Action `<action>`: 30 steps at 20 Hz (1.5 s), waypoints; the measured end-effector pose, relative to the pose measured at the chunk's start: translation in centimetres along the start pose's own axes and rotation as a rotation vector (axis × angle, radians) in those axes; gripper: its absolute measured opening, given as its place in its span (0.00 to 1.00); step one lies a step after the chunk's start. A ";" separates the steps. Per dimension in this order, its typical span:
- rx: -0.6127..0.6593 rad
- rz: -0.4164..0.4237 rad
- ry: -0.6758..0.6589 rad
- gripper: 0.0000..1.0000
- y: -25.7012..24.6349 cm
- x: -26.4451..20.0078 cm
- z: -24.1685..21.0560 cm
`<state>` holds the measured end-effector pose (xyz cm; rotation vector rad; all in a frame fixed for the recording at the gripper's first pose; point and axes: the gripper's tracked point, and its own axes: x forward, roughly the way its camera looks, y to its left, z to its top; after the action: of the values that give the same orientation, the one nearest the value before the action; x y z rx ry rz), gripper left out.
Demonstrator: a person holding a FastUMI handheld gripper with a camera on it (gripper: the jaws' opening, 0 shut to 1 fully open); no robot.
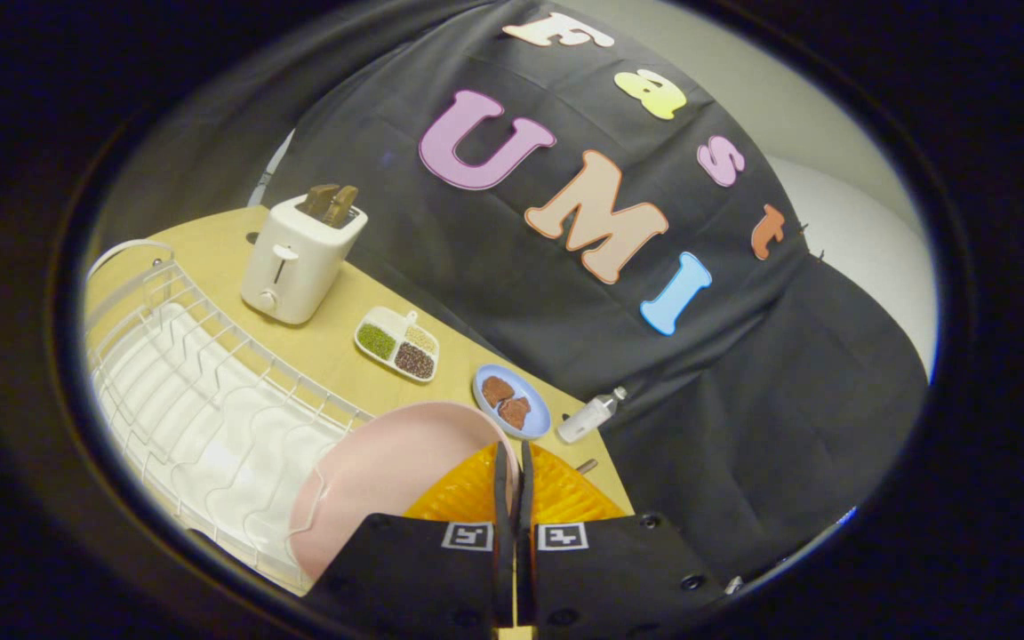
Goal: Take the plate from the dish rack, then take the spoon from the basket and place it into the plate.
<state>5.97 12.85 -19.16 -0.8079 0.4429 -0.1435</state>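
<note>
Fingers (pixel 513 462): pressed together, clamping the pink plate's rim (pixel 505 442).
Plate (pixel 388 480): at ten o'clock of the fingertips, over the white dish rack (pixel 201 391).
Basket (pixel 556 498): orange, directly beneath the fingers.

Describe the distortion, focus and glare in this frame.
Gripper view: fisheye bending curves the white dish rack and tilts the wooden table; the toaster is sharp, the pink plate beside the shut gripper softer; lighting is even, without harsh glare.
</note>
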 end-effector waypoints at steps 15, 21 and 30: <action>0.017 -0.053 -0.119 0.04 -7.5 -0.8 5.0; 0.096 -0.029 -0.092 0.04 -12.3 -2.4 0.4; 0.279 0.056 0.000 0.04 -17.2 -2.3 -8.3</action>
<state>0.99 -3.82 -10.99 -0.5207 0.4338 -0.1490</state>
